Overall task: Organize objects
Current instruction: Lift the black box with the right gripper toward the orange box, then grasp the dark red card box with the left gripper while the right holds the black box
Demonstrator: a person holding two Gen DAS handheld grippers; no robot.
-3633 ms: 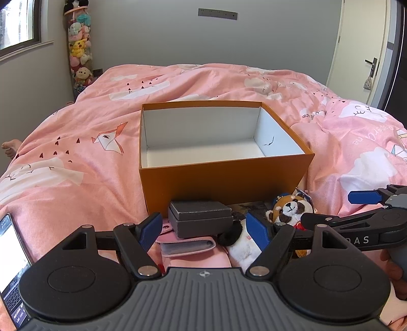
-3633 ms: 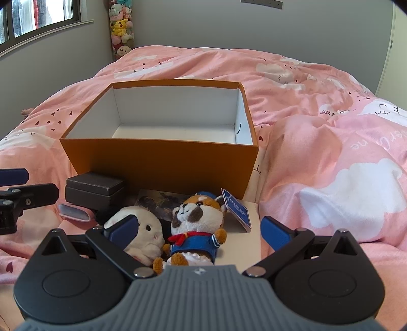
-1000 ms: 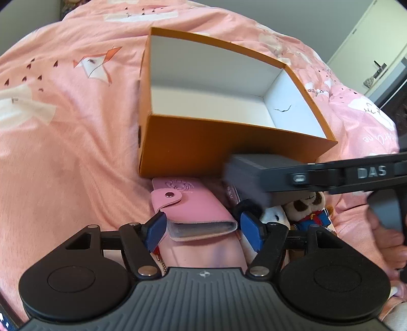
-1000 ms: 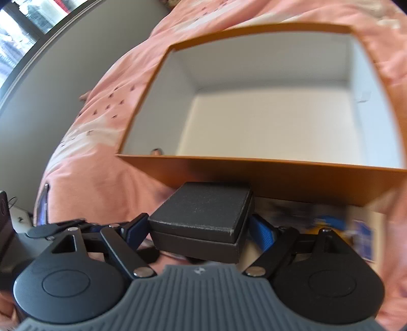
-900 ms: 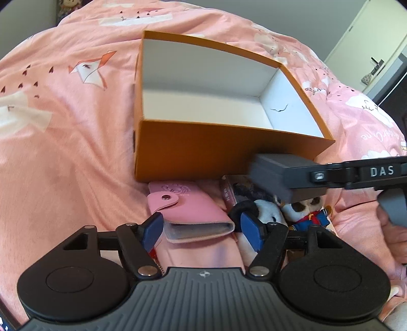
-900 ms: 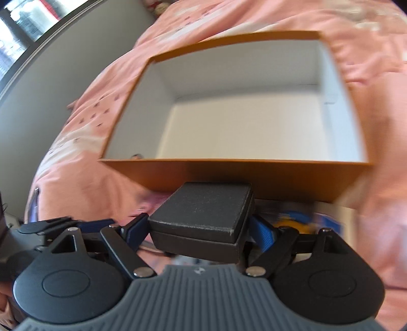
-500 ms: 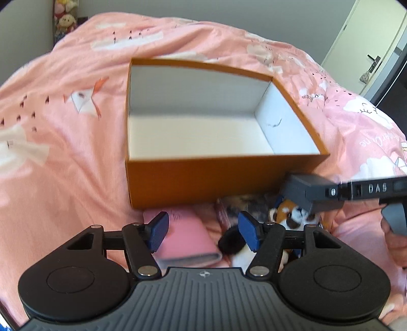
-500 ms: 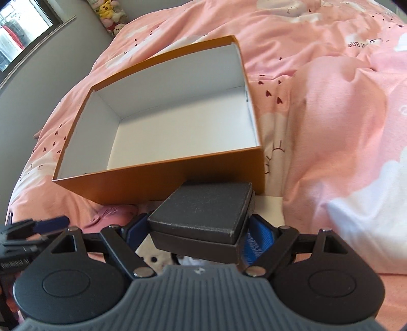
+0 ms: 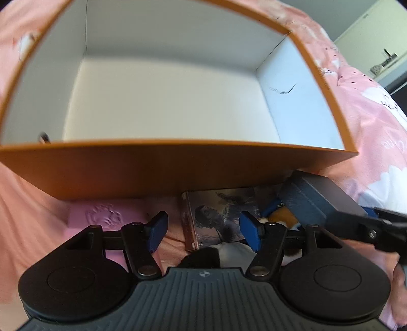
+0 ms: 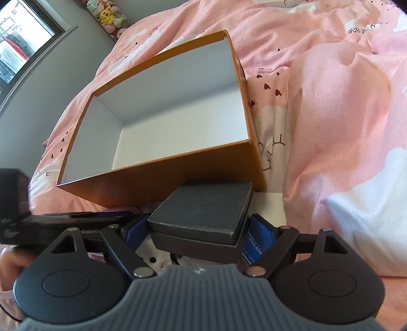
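Note:
An open orange box (image 9: pixel 178 170) with a bare white inside stands on the pink bed; it also shows in the right wrist view (image 10: pixel 178 175). My right gripper (image 10: pixel 199 235) is shut on a small black box (image 10: pixel 203 211) and holds it just before the orange box's near right corner. That black box shows at the right in the left wrist view (image 9: pixel 315 196). My left gripper (image 9: pixel 203 229) is open and empty, above a pink wallet (image 9: pixel 101 214), a photo card (image 9: pixel 216 216) and plush toys (image 9: pixel 229 254).
The pink duvet (image 10: pixel 330 127) bunches up high to the right of the orange box. A window (image 10: pixel 17 43) and a stack of plush toys (image 10: pixel 106 12) are at the far left. A door (image 9: pixel 381 58) is at the far right.
My left gripper has moved forward and low, close to the orange box's near wall. My right gripper, still holding the black box, has shifted right toward the box's near right corner.

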